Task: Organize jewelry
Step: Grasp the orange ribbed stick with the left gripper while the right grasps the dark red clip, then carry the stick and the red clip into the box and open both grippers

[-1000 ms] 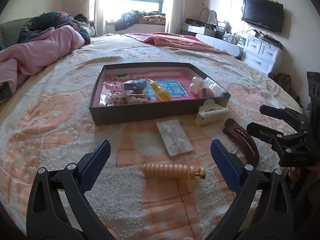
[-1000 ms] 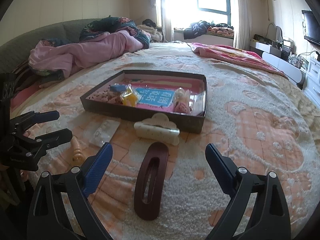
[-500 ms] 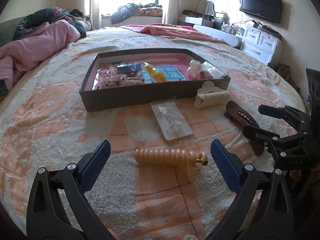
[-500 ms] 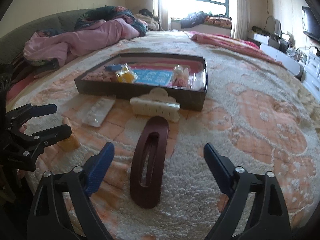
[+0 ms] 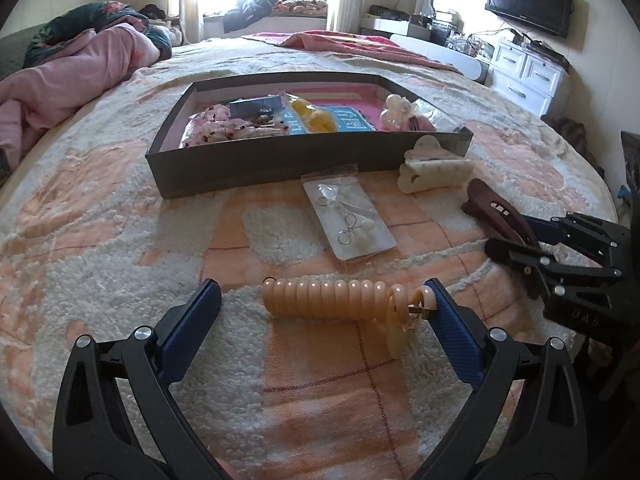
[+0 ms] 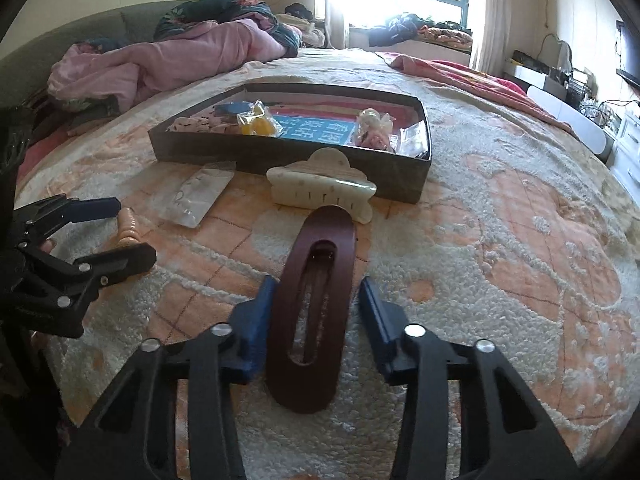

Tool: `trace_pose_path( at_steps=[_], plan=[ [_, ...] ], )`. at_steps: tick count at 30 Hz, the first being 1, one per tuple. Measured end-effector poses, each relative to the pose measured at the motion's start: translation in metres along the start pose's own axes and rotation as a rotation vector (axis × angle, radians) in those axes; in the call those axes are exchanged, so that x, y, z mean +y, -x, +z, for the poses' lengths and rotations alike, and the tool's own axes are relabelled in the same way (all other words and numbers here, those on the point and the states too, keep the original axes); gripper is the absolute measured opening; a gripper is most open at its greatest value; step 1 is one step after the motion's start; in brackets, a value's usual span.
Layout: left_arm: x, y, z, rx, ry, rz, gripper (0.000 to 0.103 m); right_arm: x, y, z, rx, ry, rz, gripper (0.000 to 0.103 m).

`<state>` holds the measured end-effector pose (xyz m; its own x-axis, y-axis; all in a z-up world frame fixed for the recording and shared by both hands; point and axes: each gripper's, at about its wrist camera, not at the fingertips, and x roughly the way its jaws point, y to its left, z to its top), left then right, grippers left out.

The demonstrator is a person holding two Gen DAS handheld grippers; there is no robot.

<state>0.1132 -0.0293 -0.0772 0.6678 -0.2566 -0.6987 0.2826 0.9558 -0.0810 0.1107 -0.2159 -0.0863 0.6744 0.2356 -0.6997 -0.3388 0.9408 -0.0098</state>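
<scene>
Grip being set on the long oval dark-brown plastic hair clip (image 6: pixel 312 312).

The right gripper (image 6: pixel 316 312) has just been closing: its left pad is seen against the clip's edge, a sliver of gap at the right pad. The squeeze is best kept across the clip's middle, level with the fleecy peach-and-cream blanket (image 6: pixel 500 240). The left gripper (image 5: pixel 320 320) is spread wide, the peach spiral hair tie (image 5: pixel 340 300) lying untouched between its fingers.

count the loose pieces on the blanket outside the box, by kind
hair clips: 2, brown oval clip between the right gripper jaws, cream claw clip
spiral hair tie: 1
packet of rings: 1
total: 4
</scene>
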Motion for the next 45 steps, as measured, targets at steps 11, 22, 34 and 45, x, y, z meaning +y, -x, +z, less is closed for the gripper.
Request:
trace_pose_path(
  at_steps=[11, 22, 34, 45],
  plan=[
    [-0.016, -0.002, -0.002, 0.013, -0.061, 0.004, 0.065, -0.007, 0.005, 0.004, -0.021, -0.041, 0.033, 0.031],
    [-0.018, 0.014, 0.006, -0.021, -0.054, -0.018, 0.063, -0.004, 0.015, 0.009, -0.069, -0.041, 0.078, 0.031],
    [-0.002, 0.026, 0.018, -0.070, 0.008, -0.006, 0.063, 0.006, 0.028, 0.017, -0.126, -0.012, 0.126, 0.031],
    [0.014, 0.031, 0.031, -0.107, 0.055, 0.011, 0.063, 0.006, 0.032, 0.027, -0.153, -0.009, 0.141, 0.031]
  ],
)
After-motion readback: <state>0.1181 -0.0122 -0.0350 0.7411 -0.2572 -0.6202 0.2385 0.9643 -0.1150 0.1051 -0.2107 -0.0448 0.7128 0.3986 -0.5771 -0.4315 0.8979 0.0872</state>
